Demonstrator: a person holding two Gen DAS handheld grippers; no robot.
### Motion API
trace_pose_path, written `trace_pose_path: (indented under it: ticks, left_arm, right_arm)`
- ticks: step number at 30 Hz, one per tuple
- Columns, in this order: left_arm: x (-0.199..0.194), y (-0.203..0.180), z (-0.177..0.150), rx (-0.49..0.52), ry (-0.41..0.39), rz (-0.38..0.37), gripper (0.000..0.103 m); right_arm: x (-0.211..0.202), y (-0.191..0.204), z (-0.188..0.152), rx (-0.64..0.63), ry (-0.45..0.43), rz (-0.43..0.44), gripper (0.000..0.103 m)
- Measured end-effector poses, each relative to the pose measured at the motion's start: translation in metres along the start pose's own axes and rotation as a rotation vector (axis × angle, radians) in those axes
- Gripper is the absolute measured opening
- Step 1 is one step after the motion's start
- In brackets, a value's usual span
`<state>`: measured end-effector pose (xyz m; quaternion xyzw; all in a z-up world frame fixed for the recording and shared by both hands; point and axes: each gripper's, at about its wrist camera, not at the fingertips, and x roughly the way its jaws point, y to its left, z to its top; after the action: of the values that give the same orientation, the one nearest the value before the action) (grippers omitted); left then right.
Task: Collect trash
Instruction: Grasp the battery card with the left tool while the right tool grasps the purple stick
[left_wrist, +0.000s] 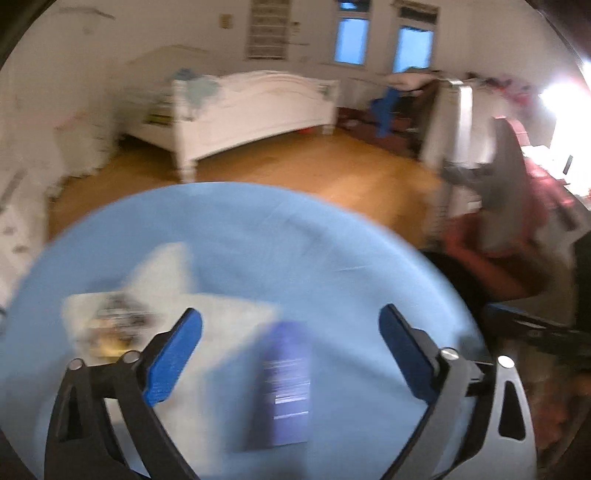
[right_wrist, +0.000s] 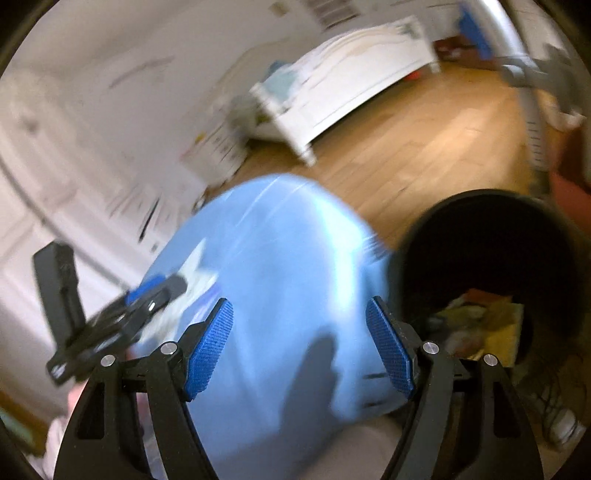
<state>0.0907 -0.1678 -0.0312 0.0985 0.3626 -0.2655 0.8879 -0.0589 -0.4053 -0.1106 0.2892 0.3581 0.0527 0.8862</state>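
We hold our left gripper (left_wrist: 290, 350) with its ribbed blue pads spread wide and empty over the round, smooth light-blue table (left_wrist: 258, 236); a flat purple packet (left_wrist: 286, 384) lies between them, untouched, and white crumpled paper (left_wrist: 177, 291) just beyond. Our right gripper (right_wrist: 299, 347) is also spread, gripping nothing; the round black bin (right_wrist: 484, 236), holding crumpled wrappers (right_wrist: 480, 321), sits just past its right finger.

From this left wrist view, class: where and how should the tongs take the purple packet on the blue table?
Grip the purple packet across its long side edges, coming down from above. It lies flat on the blue table, lengthwise between the open left tongs. Blur hides its thickness.
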Motion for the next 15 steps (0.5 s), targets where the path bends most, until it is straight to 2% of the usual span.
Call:
trace_pose_path:
  ticks: [3,8,13,15]
  left_arm:
    - [0.007,0.042,-0.006,0.028,0.071,0.116,0.098]
    - [0.035,0.081,-0.012,0.160,0.196,0.217,0.098]
    - [0.044,0.097,-0.005,0.189,0.184,0.122,0.098]
    - [0.052,0.110,-0.002,0.158,0.180,0.063,0.098]
  right_arm:
    - [0.028,0.039,-0.003,-0.064,0.078,0.036,0.074]
    - [0.075,0.092,-0.008,-0.133,0.192,0.053,0.079]
    - [0.108,0.119,-0.007,-0.191,0.252,0.006,0.079]
    - [0.115,0.127,-0.004,-0.217,0.252,-0.018,0.079]
